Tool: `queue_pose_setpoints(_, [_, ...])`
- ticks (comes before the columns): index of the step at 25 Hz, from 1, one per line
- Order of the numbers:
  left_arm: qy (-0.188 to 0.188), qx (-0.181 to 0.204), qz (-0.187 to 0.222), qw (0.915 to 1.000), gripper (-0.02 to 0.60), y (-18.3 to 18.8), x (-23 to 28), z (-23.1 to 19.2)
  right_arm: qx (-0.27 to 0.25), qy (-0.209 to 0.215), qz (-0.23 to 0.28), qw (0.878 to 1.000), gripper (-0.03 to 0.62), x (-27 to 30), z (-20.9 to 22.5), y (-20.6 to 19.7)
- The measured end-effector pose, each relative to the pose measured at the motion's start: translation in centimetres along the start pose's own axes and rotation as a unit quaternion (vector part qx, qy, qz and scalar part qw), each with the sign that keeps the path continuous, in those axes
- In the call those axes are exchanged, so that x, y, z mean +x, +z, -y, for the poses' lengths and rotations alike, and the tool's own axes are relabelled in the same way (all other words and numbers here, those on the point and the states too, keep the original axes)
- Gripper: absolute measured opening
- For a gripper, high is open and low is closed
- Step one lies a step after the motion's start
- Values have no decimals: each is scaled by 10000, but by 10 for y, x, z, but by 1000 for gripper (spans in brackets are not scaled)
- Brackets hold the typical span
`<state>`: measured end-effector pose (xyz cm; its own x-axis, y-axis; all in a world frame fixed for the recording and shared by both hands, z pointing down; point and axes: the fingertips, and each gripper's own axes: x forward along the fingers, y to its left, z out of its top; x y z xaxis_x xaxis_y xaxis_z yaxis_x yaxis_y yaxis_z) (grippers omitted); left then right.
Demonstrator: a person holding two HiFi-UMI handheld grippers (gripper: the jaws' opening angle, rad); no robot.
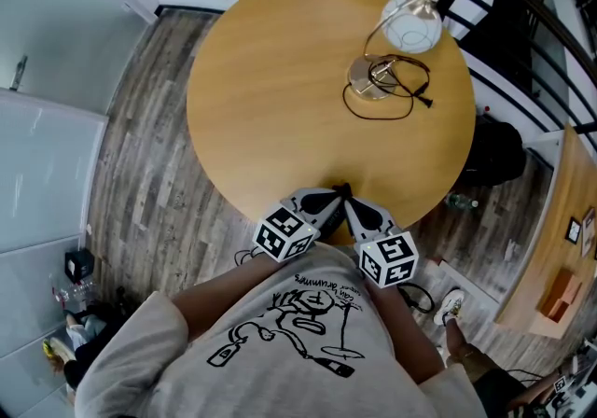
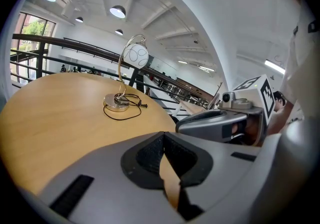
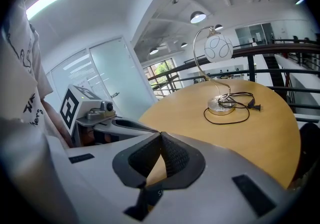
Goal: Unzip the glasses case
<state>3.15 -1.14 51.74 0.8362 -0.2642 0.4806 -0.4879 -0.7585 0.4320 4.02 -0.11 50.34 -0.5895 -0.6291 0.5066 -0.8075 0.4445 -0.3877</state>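
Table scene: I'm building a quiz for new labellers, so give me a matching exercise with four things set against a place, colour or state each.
Things:
1. table
2. lamp
3. cord
4. left gripper

Descriptions:
A. black, looped at the lamp's base
B. jaws together, nothing between them
C. round, yellow-brown wood
D. white globe shade, standing on the table's far side

Pairs: 1-C, 2-D, 3-A, 4-B.

Globe lamp (image 1: 411, 24) on round table (image 1: 280, 99)
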Motion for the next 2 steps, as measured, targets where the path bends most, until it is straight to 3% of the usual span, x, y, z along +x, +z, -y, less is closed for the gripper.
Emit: queue_pose_setpoints(2, [5, 6, 2, 10000, 8, 0, 0, 1, 16, -2, 3, 10000, 23, -1, 0, -1])
